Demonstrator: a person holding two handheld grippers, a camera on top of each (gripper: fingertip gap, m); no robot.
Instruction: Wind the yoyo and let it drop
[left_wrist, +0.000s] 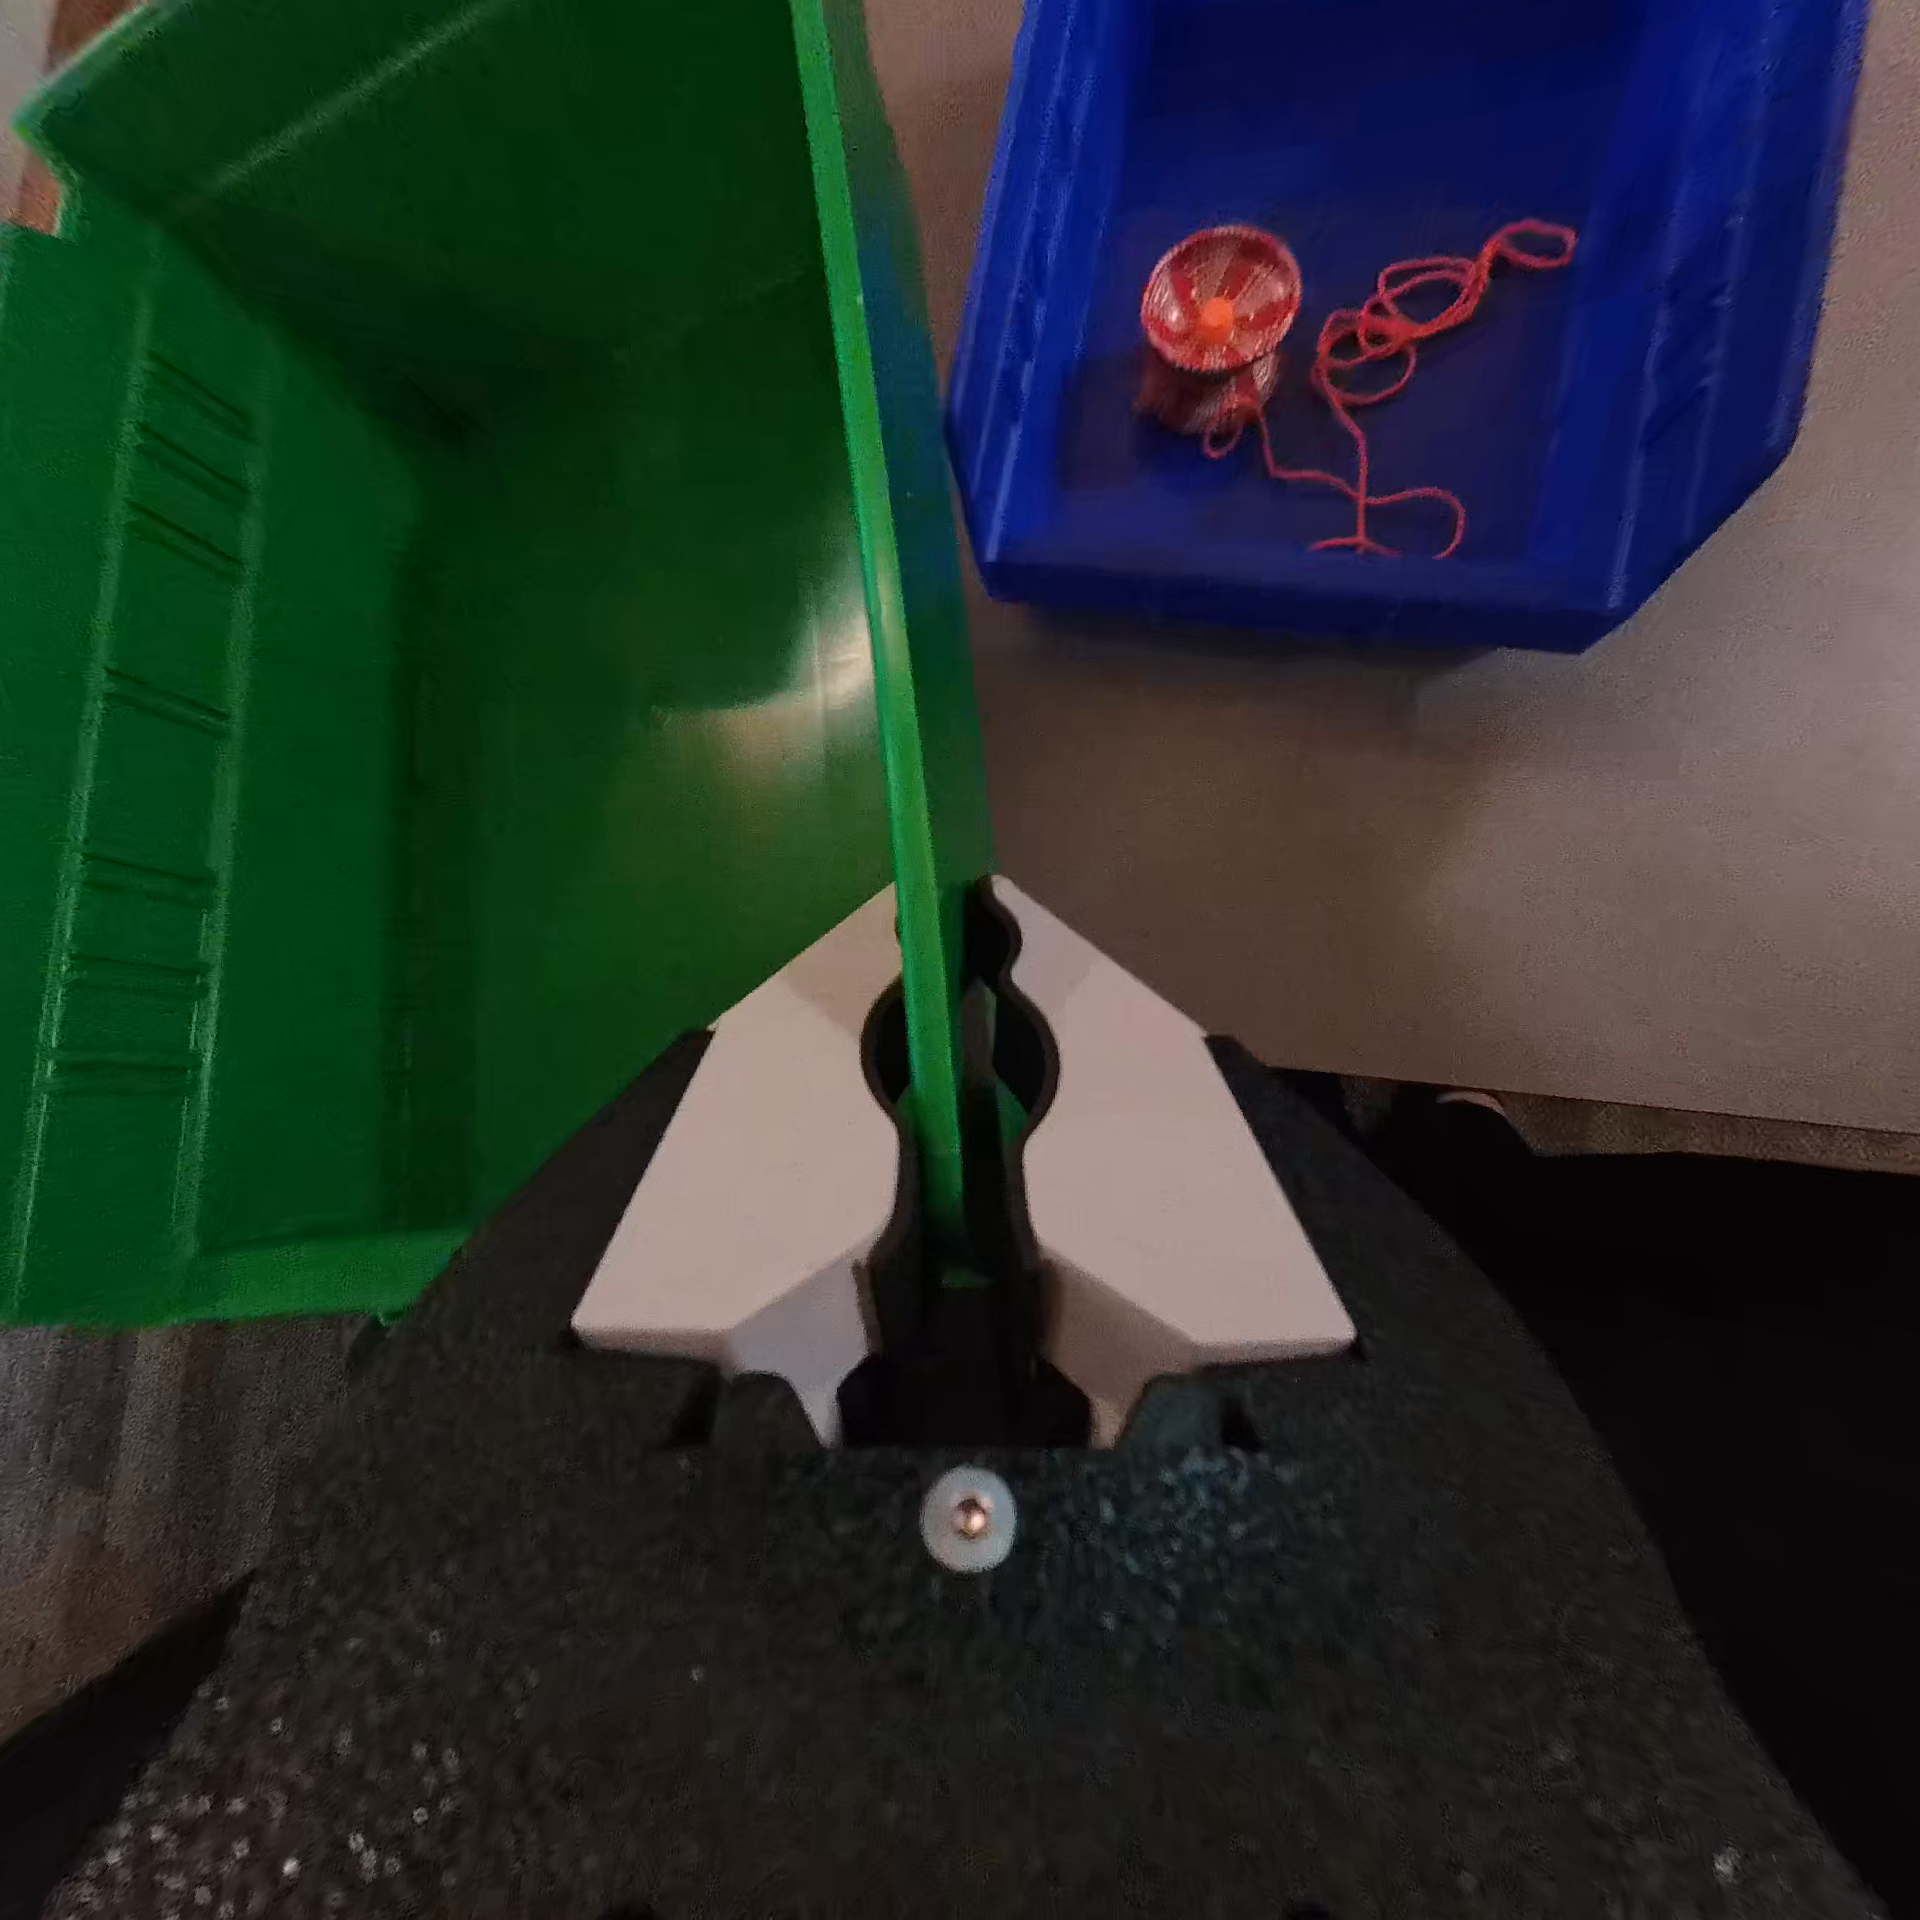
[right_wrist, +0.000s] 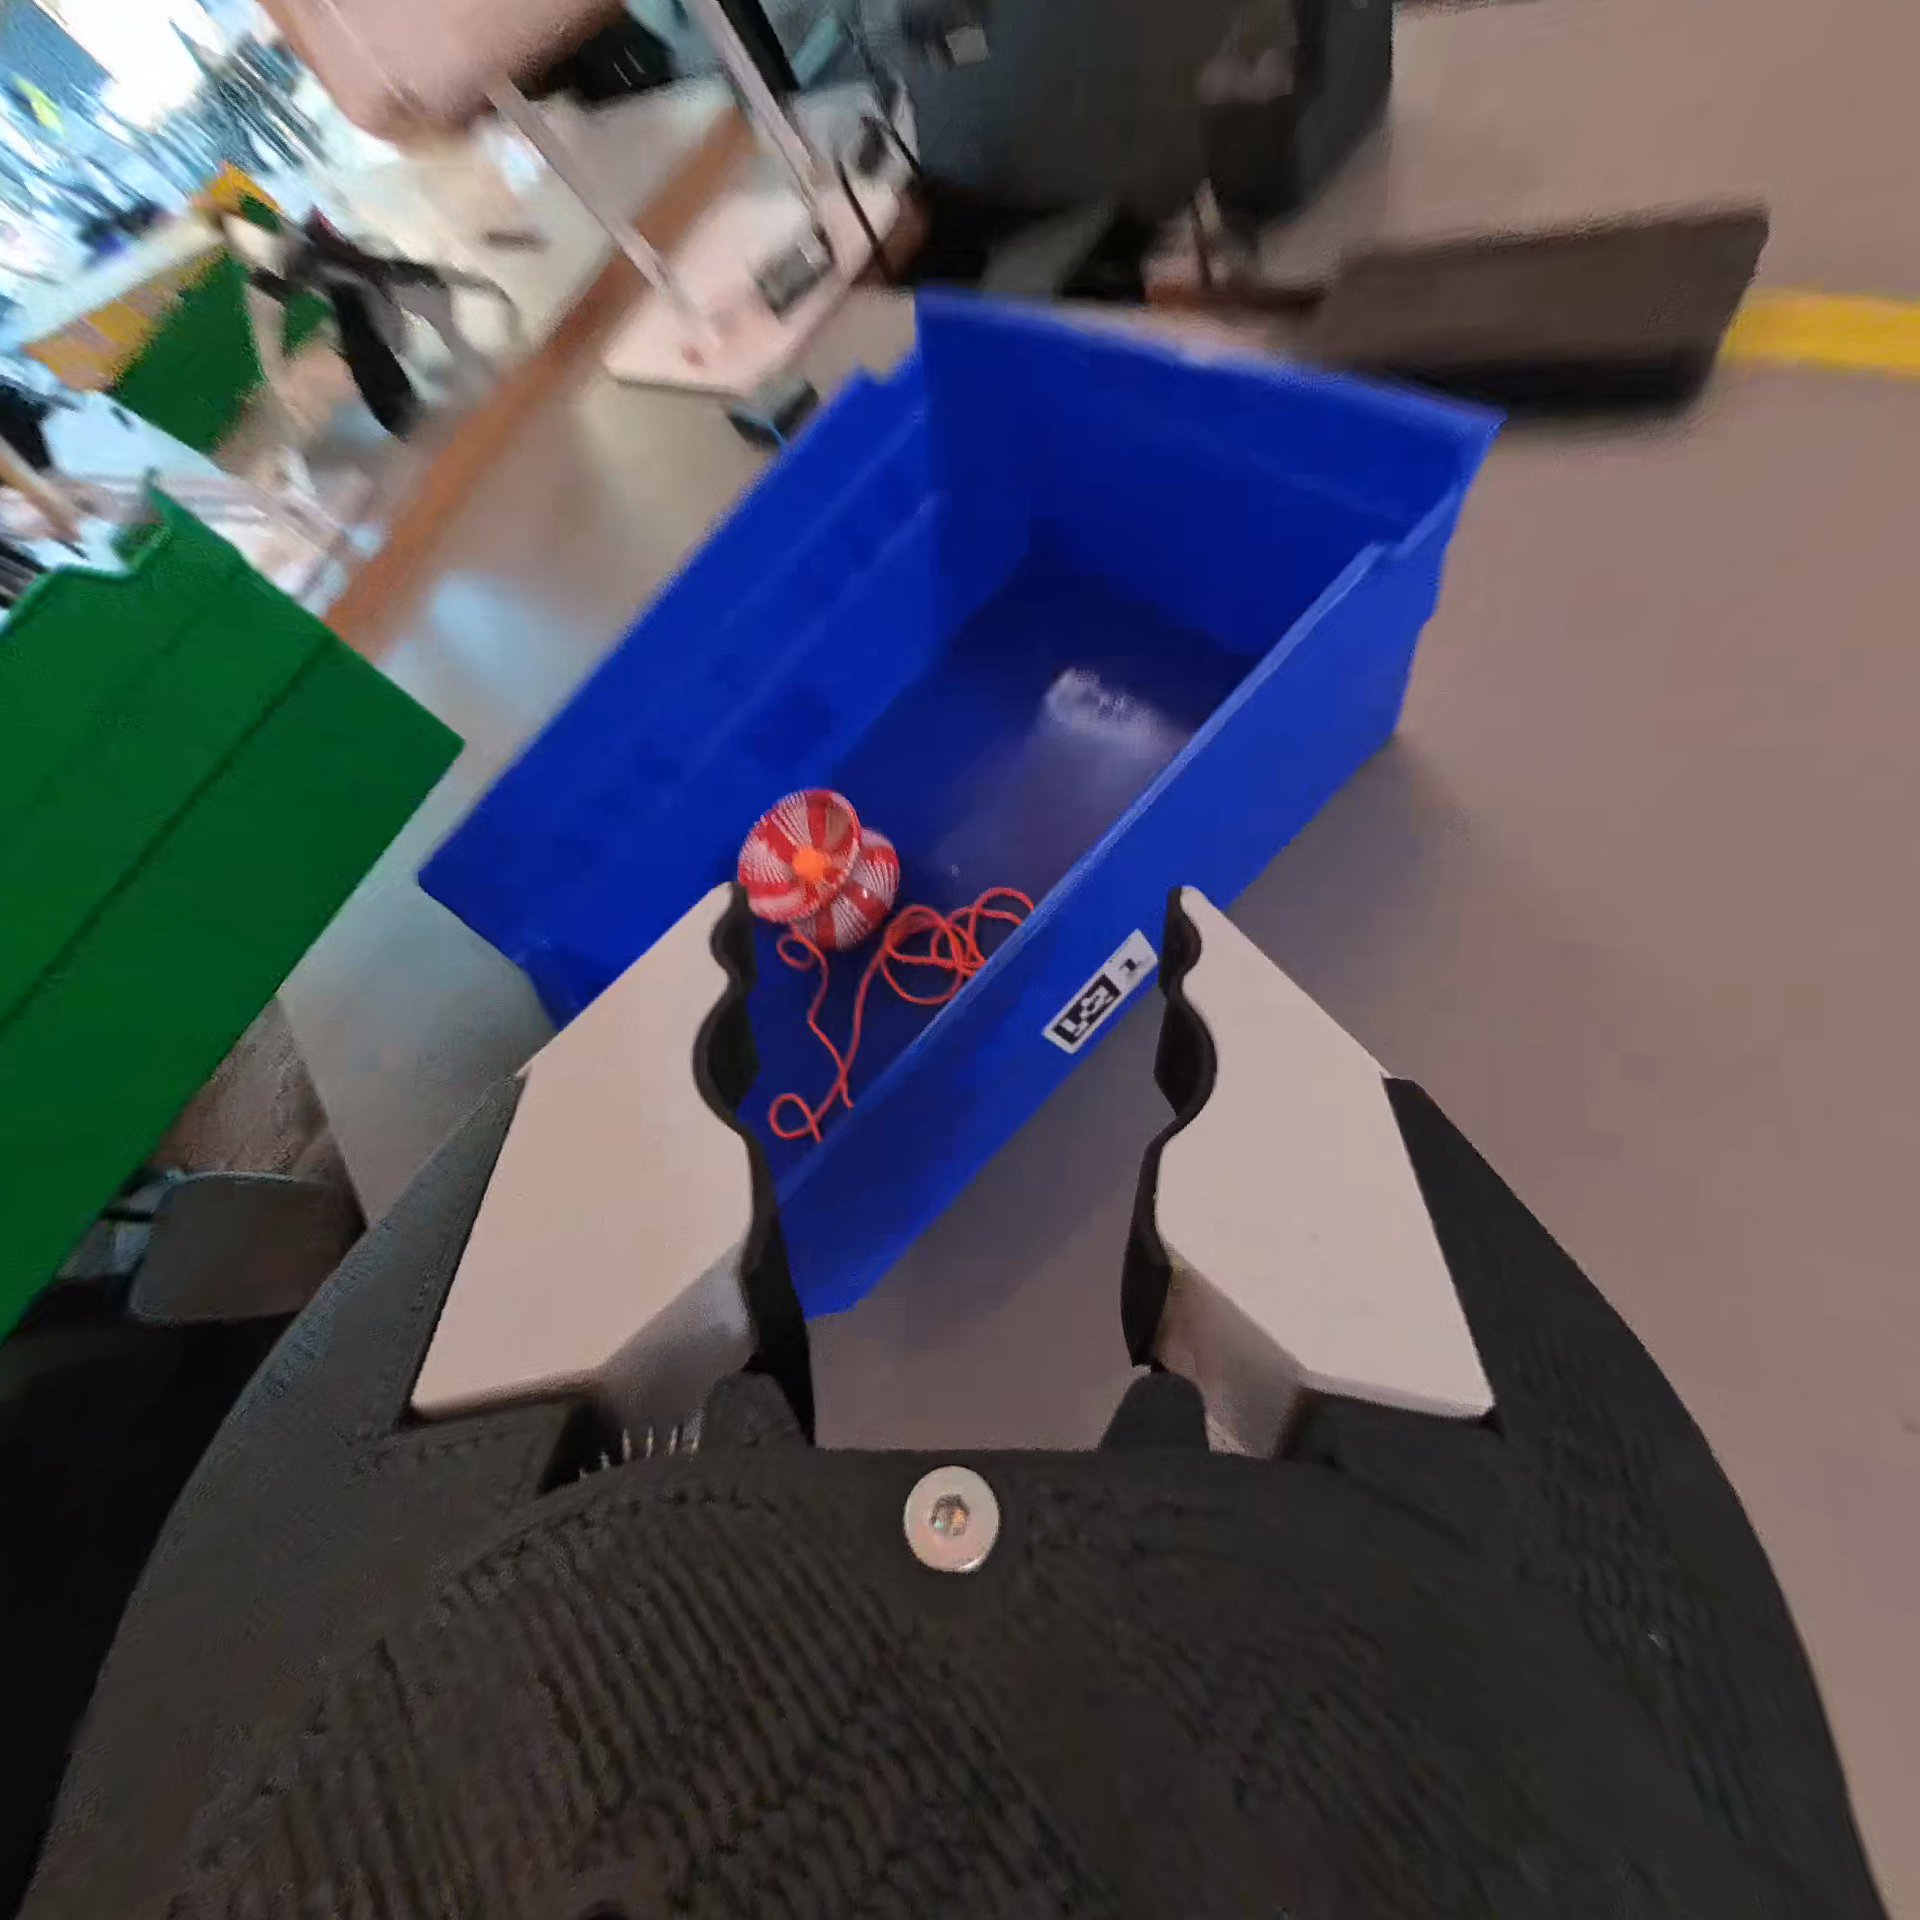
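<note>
A red and white yoyo (left_wrist: 1221, 312) lies in a blue bin (left_wrist: 1039, 343), its red string (left_wrist: 1392, 343) loose and tangled beside it. The yoyo (right_wrist: 816, 868), the string (right_wrist: 914, 956) and the blue bin (right_wrist: 1299, 707) also show in the right wrist view. My left gripper (left_wrist: 951, 904) is shut on the right side wall of a green bin (left_wrist: 520, 623), left of the blue bin. My right gripper (right_wrist: 951, 914) is open and empty, hovering above the near end of the blue bin, just short of the yoyo.
Both bins rest on a grey table top (left_wrist: 1351, 883). The green bin (right_wrist: 156, 831) stands left of the blue bin. A white label (right_wrist: 1091, 1008) is on the blue bin's outer wall. Beyond the table are blurred furniture and a floor with a yellow line (right_wrist: 1818, 332). There is about 30 cm between the tips of the two grippers.
</note>
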